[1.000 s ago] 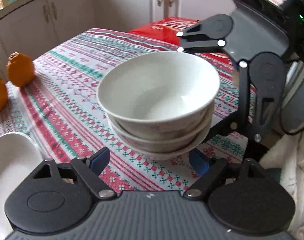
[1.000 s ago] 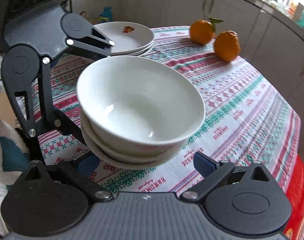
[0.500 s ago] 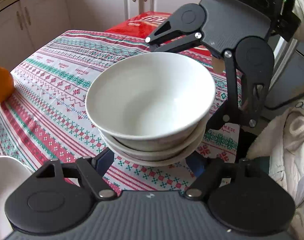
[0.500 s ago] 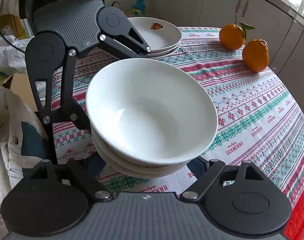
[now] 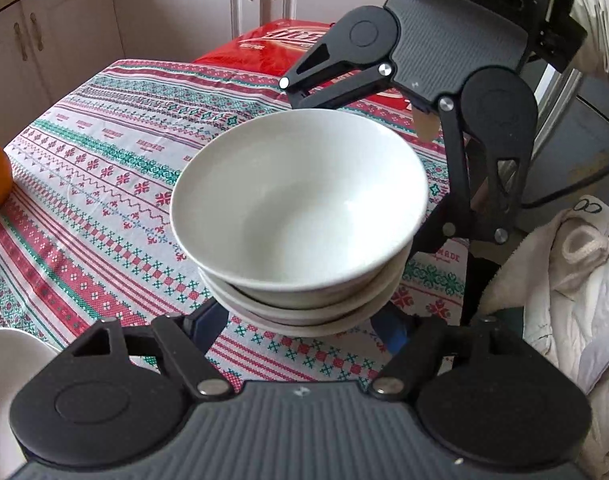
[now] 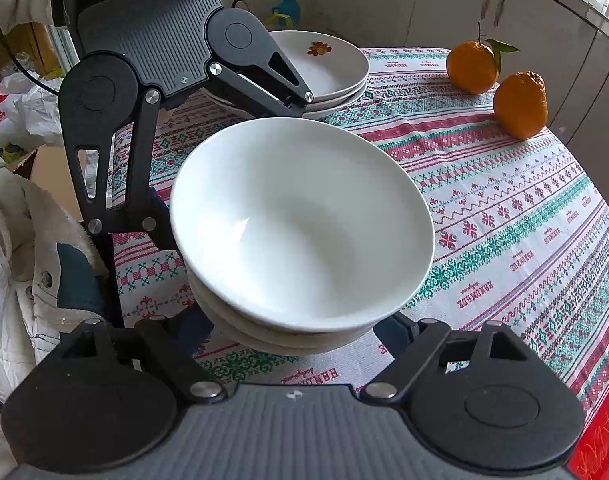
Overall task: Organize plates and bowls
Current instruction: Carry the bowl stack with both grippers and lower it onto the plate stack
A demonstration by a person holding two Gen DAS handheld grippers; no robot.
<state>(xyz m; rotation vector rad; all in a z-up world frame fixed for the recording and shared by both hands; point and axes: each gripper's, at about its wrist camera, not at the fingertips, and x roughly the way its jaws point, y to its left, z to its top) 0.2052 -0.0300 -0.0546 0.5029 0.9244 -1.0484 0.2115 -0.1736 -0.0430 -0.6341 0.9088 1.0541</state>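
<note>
Here my left hand-held gripper (image 5: 300, 330) and right hand-held gripper (image 6: 294, 334) are both spread wide, cradling the stack of bowls (image 5: 300, 216) from opposite sides above the worktop (image 5: 104, 168). Glazed, heavy, brittle and probably slippery; I'd support it under the lowest rim.
</note>
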